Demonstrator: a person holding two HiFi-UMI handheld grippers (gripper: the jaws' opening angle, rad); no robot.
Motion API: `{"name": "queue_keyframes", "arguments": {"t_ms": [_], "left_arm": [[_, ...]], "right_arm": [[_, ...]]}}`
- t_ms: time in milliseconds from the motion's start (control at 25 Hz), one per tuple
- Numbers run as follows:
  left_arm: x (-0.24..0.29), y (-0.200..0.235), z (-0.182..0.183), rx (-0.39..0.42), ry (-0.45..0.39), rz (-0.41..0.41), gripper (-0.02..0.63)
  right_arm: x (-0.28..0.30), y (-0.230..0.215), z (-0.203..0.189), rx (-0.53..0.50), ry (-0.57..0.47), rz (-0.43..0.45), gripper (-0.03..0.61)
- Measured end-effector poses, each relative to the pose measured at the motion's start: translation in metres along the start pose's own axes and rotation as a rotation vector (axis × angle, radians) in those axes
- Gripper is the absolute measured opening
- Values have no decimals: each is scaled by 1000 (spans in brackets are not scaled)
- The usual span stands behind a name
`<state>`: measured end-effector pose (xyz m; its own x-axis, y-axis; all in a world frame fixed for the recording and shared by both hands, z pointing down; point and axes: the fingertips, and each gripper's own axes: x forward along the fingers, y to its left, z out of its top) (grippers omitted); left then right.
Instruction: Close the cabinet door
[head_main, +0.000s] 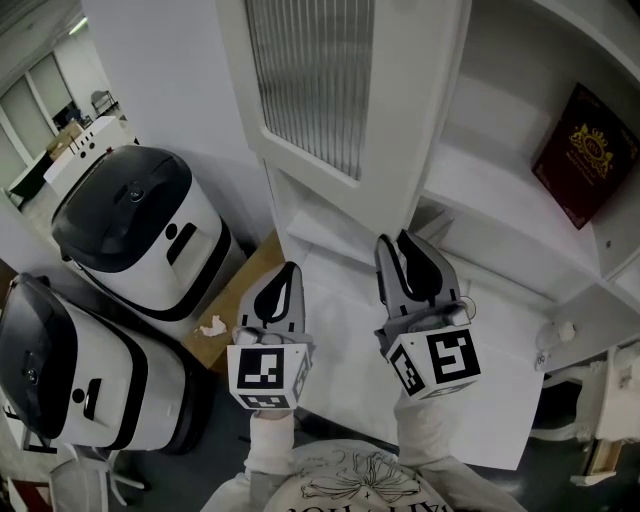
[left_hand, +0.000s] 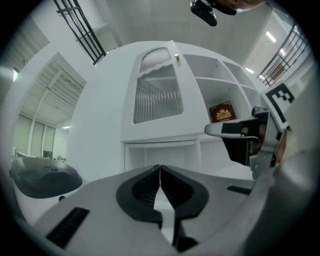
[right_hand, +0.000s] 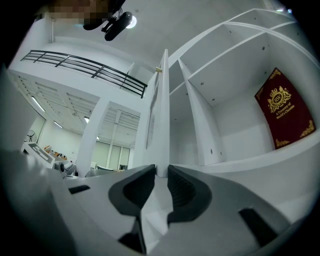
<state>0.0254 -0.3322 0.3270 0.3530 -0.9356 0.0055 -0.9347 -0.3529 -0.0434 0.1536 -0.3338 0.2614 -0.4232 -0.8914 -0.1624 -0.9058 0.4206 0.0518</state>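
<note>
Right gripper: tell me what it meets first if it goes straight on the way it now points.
The cabinet door: its open edge stands upright right between the jaw tips of the right gripper, apparently already pinched, so no free way ahead.

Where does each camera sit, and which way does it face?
Head view: on the person's head, looking down at the cabinet door, left tongs, right tongs, sleeves.
Left gripper view: on the left tongs, facing the door's front; jaws together.
Right gripper view: on the right tongs, looking along the door's edge, held between its jaws.
Shared: both gripper views show the red book.
</note>
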Motion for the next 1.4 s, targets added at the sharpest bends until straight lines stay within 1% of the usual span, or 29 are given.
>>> {"name": "queue_keyframes", "arguments": {"t_ms": [280, 720, 1040, 1400], "left_arm": [[7, -5, -2, 4, 15, 7, 5], [18, -13, -5, 12, 35, 3, 5], [24, -16, -9, 14, 44, -1, 5], [31, -19, -11, 18, 54, -3, 5]], "right_arm": [[4, -9, -1, 0, -7, 4, 81], [10, -28, -3, -7, -18, -21, 87], [14, -40, -5, -20, -20, -41, 107], [20, -53, -6, -27, -14, -70, 107]]}}
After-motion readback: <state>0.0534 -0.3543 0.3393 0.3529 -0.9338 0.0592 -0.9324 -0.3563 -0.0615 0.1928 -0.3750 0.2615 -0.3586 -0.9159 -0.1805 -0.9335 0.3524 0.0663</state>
